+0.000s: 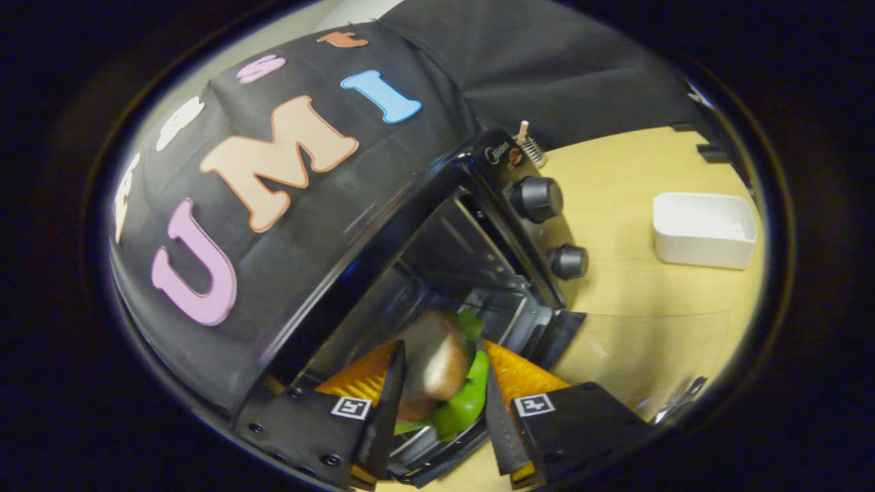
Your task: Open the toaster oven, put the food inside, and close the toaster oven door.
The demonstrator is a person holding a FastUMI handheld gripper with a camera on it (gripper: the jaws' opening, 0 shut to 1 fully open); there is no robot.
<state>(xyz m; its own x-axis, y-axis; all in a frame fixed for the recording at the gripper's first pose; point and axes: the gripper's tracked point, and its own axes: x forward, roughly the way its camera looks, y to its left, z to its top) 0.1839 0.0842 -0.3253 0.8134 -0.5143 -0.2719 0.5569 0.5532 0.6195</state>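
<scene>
A black toaster oven (437, 225) stands on the wooden table with its glass door (649, 355) folded down flat toward me. Two round knobs (540, 198) sit on its right-hand panel. My gripper (441, 365) is shut on a burger (444, 365), a brown bun with green lettuce sticking out, pressed between both fingers. The burger hangs at the oven's mouth, just above the front edge of the dark cavity. The whole view is tilted, so the oven leans to the left.
A white rectangular dish (704, 229) stands on the light wooden table (636, 287) to the right of the oven. The black cloth wall rises behind and left of the oven. A small spring-like object (530, 147) stands behind the oven's corner.
</scene>
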